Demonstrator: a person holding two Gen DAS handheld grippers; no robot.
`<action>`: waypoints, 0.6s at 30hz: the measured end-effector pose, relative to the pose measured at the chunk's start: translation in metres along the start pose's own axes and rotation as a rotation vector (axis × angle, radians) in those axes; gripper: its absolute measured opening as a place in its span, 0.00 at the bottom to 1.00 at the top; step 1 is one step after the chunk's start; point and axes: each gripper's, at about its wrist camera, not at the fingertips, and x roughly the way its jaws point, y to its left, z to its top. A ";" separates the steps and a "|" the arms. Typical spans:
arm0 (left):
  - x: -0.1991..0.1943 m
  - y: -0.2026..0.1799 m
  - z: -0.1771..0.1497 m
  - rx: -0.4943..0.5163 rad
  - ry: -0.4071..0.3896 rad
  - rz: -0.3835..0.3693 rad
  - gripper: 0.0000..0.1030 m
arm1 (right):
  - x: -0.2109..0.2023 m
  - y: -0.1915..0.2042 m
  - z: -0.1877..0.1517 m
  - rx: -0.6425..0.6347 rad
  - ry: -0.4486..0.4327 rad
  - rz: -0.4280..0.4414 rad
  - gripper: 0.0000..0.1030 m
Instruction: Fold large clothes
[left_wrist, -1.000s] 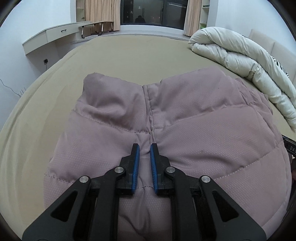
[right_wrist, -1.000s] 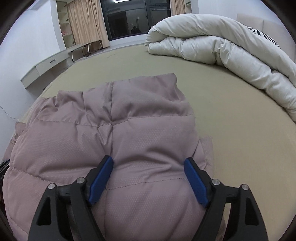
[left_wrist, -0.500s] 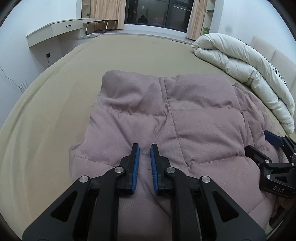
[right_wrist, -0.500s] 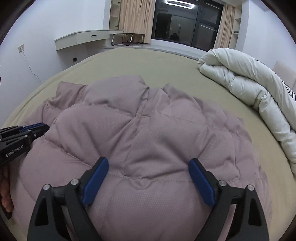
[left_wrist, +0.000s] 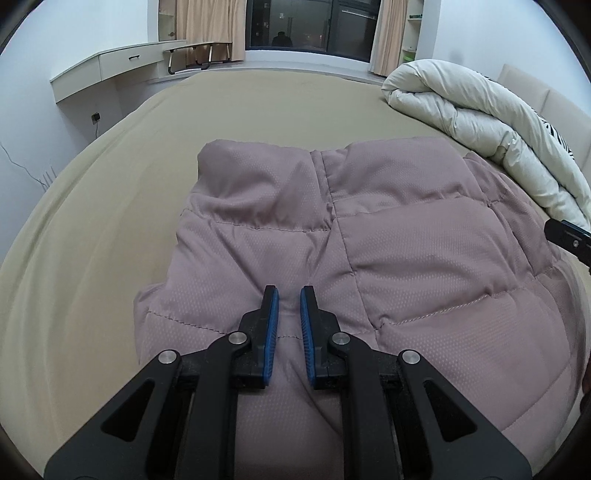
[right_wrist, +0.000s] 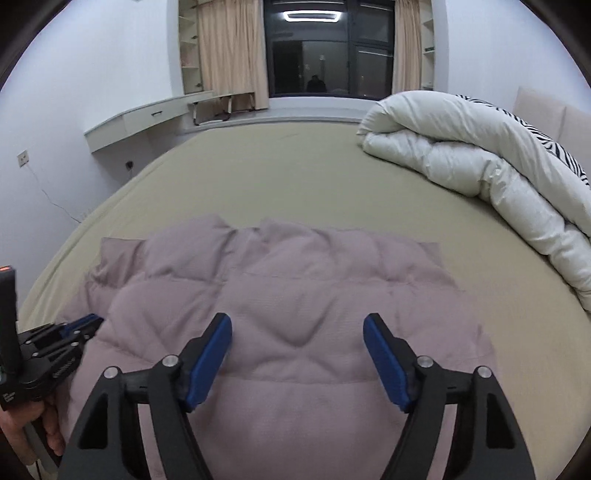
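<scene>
While the mauve quilted puffer jacket (left_wrist: 369, 258) lies folded into a thick bundle on the near part of the olive bedsheet (left_wrist: 110, 221), both grippers hover at its near edge. Left gripper (left_wrist: 289, 314): jaws nearly shut, narrow gap, no cloth visibly pinched between the blue pads, so closed on nothing as far as I can tell. Right gripper (right_wrist: 297, 354): jaws wide and closing, only jacket surface below them, pads not pressing on it. Rolled white duvet (right_wrist: 480, 177) sits to the right, well apart in the right wrist view, just beside the jacket's far corner in the left.

Risks, judged: puffy filling likely springs back, so the fold may pop open once released. Slick shell could slip from a shallow pinch. Left jaws this narrow can't take a thick layer without reopening. Dragging could bunch the sheet.
</scene>
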 end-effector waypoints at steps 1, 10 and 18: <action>-0.001 0.001 0.000 -0.002 0.001 -0.001 0.11 | 0.009 -0.009 0.000 0.004 0.029 -0.026 0.75; 0.001 -0.003 -0.003 0.008 -0.001 0.010 0.11 | 0.048 -0.040 -0.024 0.066 0.082 -0.046 1.00; 0.002 -0.007 -0.002 0.018 0.003 0.023 0.11 | 0.055 -0.048 -0.029 0.084 0.089 -0.014 1.00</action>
